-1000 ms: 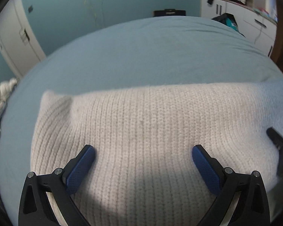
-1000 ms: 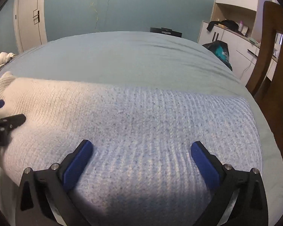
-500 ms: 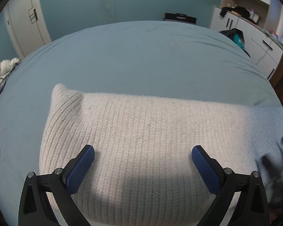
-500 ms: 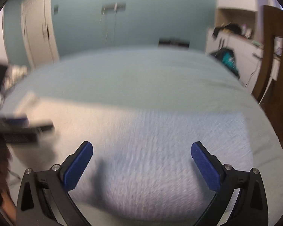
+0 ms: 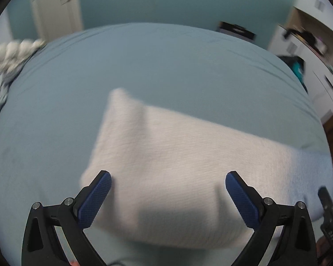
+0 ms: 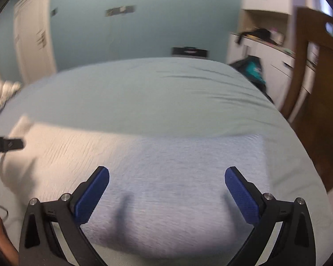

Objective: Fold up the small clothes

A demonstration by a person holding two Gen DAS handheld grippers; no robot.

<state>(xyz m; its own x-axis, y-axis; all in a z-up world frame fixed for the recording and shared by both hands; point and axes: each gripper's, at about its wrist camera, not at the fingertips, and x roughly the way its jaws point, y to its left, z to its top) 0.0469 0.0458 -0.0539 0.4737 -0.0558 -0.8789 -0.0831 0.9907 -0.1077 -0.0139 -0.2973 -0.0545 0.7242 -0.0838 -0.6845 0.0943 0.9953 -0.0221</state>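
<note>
Left gripper: your left gripper (image 5: 168,185) hangs over the near edge of the knit, jaws wide apart, nothing between the blue pads (image 5: 95,201); it also pokes in at 9 o'clock of the right wrist view (image 6: 7,144).
Right gripper: your right gripper (image 6: 167,182) sits with jaws spread just as wide, empty, above the knit's pale-blue end; in the left wrist view it shows at 4 o'clock (image 5: 328,212), blurred.
Hand: a bit of your hand (image 6: 2,241) at 8 o'clock of the right wrist view, low by the frame edge.
Knit garment: ribbed sweater (image 5: 173,173), folded into a flat block, lies on the bed right under both grippers; cream on its left part, light blue toward 3 o'clock (image 6: 188,177). One corner sticks up at 11 o'clock of the block. Both views are motion-blurred, so can't tell fold layers.
Bed: blue-grey sheet (image 5: 166,66) runs from the sweater out toward 12 o'clock, a few creases.
Blanket: chunky white bundle (image 5: 13,48) at 10 o'clock, off the bed's left edge.
Door: white door (image 5: 55,6) at 11 o'clock, far wall.
Wall: teal wall (image 6: 144,22) at 12 o'clock.
Cabinets: white cabinets (image 6: 275,66) at 2 o'clock, dark clutter on top.
Wooden frame: brown wooden frame (image 6: 317,93) at 3 o'clock in the right wrist view.
</note>
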